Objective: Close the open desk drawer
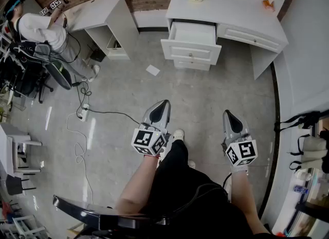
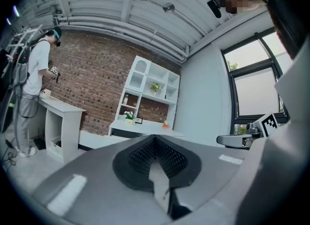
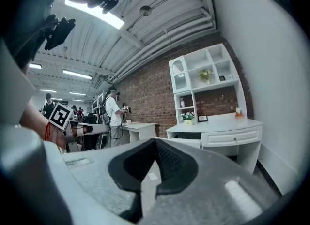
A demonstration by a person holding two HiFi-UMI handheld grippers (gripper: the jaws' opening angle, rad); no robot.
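Well apart toward 12 o'clock: drawer (image 1: 191, 40) pulled out of white table (image 1: 241, 12), front running 9-to-3. At 1 o'clock of left claw (image 1: 165, 103), 11 o'clock of right claw (image 1: 226, 112). Both clenched, empty. Left probably slightly nearer.

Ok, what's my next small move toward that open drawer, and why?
Probably step forward toward the desk: the open drawer sticks out well ahead, and the left gripper and right gripper, both shut and empty, hang far short of its front.
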